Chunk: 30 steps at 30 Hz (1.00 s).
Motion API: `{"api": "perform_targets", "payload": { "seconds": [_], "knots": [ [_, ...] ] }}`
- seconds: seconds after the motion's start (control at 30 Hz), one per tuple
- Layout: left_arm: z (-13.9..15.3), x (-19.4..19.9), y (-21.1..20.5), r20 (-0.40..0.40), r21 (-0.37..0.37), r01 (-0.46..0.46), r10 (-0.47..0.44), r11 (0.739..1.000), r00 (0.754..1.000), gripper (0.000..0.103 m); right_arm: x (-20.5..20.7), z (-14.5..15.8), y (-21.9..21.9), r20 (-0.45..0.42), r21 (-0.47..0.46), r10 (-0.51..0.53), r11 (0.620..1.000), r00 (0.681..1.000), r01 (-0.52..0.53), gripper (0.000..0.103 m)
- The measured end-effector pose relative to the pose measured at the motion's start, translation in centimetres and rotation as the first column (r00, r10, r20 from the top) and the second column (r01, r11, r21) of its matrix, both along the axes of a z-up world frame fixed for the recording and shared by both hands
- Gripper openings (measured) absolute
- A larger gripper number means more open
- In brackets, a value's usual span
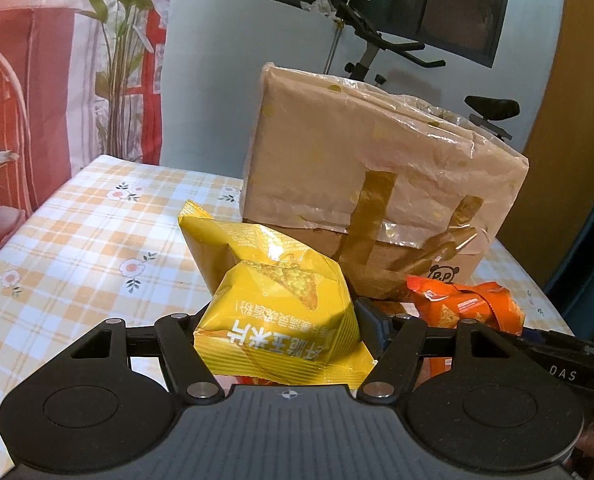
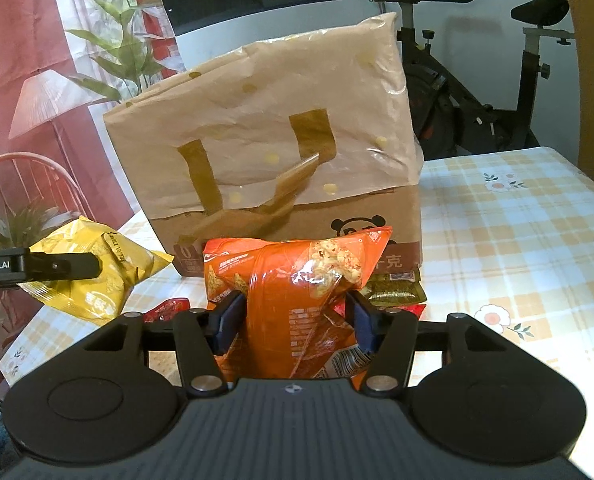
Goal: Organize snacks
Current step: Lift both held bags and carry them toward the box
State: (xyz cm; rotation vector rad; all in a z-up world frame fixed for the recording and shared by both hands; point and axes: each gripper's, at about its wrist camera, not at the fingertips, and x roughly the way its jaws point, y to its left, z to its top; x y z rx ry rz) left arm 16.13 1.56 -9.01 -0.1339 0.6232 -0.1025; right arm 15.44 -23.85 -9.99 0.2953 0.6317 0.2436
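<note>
The left tool [image 1: 281, 336] squeezes the yellow bag [image 1: 273, 312]; the right tool [image 2: 291, 320] squeezes the orange bag [image 2: 293, 300]. The paper bag [image 2: 273, 152] stands straight ahead, near both.

Yellow bag [image 1: 277, 312]: glossy puffed snack pack, print upside down, held above the tabletop in front of the paper bag.
Orange bag [image 2: 297, 300]: crinkled snack pack, upright, lifted before the paper bag.
Paper bag [image 2: 273, 168]: tall brown carrier with handles, top covered in plastic, standing mid-table.
Green pack [image 2: 395, 286]: small, lying at the paper bag's foot.
</note>
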Motion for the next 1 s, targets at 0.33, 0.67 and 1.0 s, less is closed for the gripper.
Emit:
{"api": "perform_targets", "payload": {
  "seconds": [0.33, 0.67, 1.0],
  "knots": [
    [1.4, -1.8, 0.7, 0.061, -0.003, -0.042, 0.042, 0.999, 0.997, 0.071, -1.7, 1.3, 0.0, 0.063, -0.004, -0.007, 1.0, 0.998, 0.007, 0.058],
    [5.1, -1.8, 1.0, 0.188, 0.026, -0.054, 0.048, 0.998, 0.981, 0.071, -2.5, 5.1, -0.3, 0.205, -0.027, -0.015, 0.999, 0.979, 0.021, 0.058],
    [10.7, 1.5, -0.8, 0.325, 0.054, 0.004, -0.021, 0.999, 0.946, 0.071, 1.5, 11.4, -1.0, 0.361, -0.021, -0.009, 1.0, 0.933, 0.018, 0.058]
  ]
}}
